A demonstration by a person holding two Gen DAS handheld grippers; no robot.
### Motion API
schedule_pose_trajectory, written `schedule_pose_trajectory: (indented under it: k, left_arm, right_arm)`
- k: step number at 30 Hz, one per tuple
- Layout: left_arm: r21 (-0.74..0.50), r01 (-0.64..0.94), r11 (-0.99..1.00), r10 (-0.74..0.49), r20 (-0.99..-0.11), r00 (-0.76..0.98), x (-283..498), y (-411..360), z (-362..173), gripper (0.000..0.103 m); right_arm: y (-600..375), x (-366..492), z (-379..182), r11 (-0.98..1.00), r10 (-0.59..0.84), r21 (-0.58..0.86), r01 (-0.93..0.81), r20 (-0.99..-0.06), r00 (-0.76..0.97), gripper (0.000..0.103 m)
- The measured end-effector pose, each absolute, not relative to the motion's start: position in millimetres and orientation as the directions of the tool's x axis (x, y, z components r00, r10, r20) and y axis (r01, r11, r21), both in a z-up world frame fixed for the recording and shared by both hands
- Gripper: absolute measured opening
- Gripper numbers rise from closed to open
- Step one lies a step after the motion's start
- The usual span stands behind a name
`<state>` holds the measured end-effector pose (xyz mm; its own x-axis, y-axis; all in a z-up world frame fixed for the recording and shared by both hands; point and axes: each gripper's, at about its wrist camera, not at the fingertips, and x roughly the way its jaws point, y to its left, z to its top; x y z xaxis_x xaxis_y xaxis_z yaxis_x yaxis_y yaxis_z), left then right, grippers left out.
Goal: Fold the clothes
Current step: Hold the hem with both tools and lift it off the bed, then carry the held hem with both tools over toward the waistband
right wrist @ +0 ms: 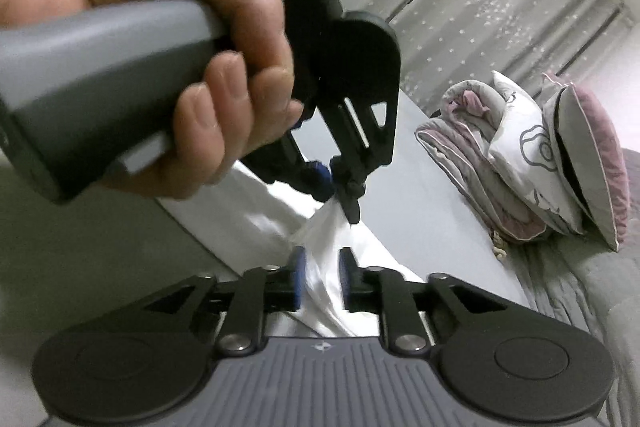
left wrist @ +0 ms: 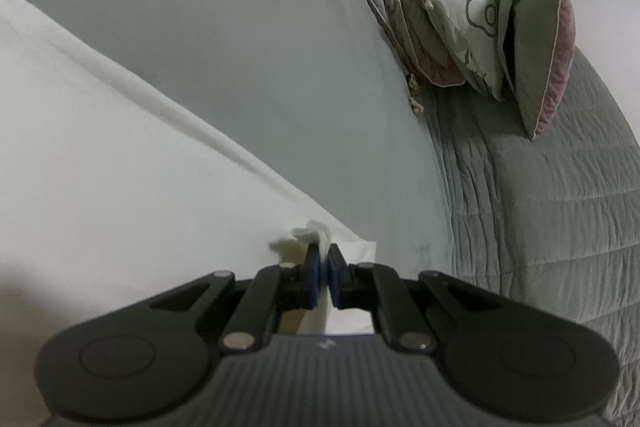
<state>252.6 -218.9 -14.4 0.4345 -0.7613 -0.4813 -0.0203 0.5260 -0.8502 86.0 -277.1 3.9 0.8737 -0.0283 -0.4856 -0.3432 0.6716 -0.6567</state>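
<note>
The white cotton garment (left wrist: 120, 163) lies spread over the pale grey table (left wrist: 224, 27). The left gripper (left wrist: 324, 267) pinches the garment's bunched corner. The right gripper (right wrist: 322, 277), just below the left gripper in the right wrist view, stands parted, cloth between its jaws. A small white emblem marks each gripper body; no writing is readable.

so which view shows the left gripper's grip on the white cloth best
The right wrist view: it shows the left gripper from the side, pinching the white cloth. The left wrist view shows only its own shut jaws with cloth bunched between them.
</note>
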Motion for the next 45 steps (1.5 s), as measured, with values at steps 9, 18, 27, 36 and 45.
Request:
schedule_pose_trajectory:
  k: [9, 18, 27, 36, 45]
  left_arm:
    - [-0.851, -0.031, 0.525, -0.762, -0.485, 0.429, 250, -220, -7, 0.005]
    - [-0.846, -0.022, 0.533, -0.758, -0.489, 0.433, 248, -221, 5, 0.005]
    - [-0.812, 0.008, 0.584, -0.719, -0.513, 0.469, 249, -215, 11, 0.005]
    - [-0.777, 0.060, 0.627, -0.691, -0.520, 0.502, 246, -200, 22, 0.005]
    - [-0.669, 0.146, 0.728, -0.625, -0.561, 0.543, 234, -181, 40, 0.005]
  right_arm:
    - [-274, 93, -2, 0.647, -0.062, -0.683, -0.339, -0.490, 0.870, 0.030]
    - [-275, 94, -2, 0.661, -0.051, -0.665, -0.347, -0.501, 0.864, 0.010]
    - [-277, 81, 25, 0.710, -0.011, -0.637, -0.300, -0.436, 0.900, 0.006]
    - [-260, 81, 29, 0.712, 0.017, -0.634, -0.303, -0.415, 0.910, 0.006]
    - [-241, 82, 42, 0.768, 0.060, -0.568, -0.295, -0.395, 0.917, 0.006]
